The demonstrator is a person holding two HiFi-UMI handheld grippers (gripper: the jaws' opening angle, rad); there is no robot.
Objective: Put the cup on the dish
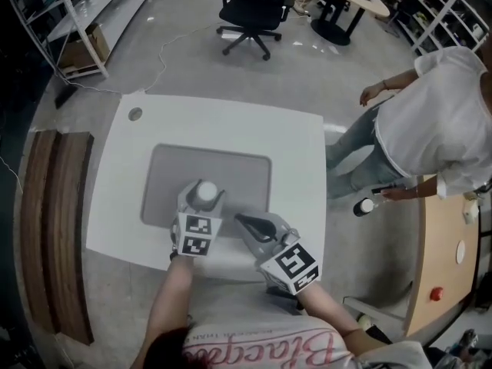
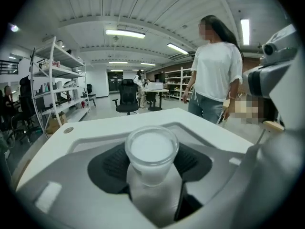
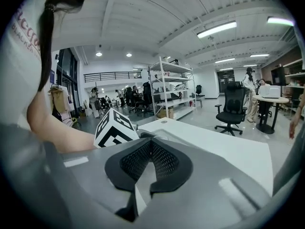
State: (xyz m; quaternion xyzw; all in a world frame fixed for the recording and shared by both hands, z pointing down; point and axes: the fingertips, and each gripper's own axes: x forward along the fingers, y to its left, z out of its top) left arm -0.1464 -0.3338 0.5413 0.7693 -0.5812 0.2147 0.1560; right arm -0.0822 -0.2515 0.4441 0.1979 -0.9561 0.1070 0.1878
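Observation:
A frosted white cup [image 1: 206,191] sits between the jaws of my left gripper [image 1: 202,200] over the near part of the grey mat [image 1: 238,171]. In the left gripper view the cup [image 2: 151,149] fills the gap, and the dark pads [image 2: 112,163] press on both of its sides, so my left gripper [image 2: 151,171] is shut on it. My right gripper [image 1: 240,219] hangs just to the right of the cup, near the mat's front edge. Its pads [image 3: 164,161] meet at the tips with nothing between them, so my right gripper [image 3: 151,144] is shut. No dish shows in any view.
The white table [image 1: 296,152] has a small round insert [image 1: 135,114] at its far left corner. A person [image 1: 430,121] stands to its right beside a wooden counter [image 1: 446,260]. A wooden bench [image 1: 54,221] lies left, and an office chair [image 1: 250,14] stands beyond.

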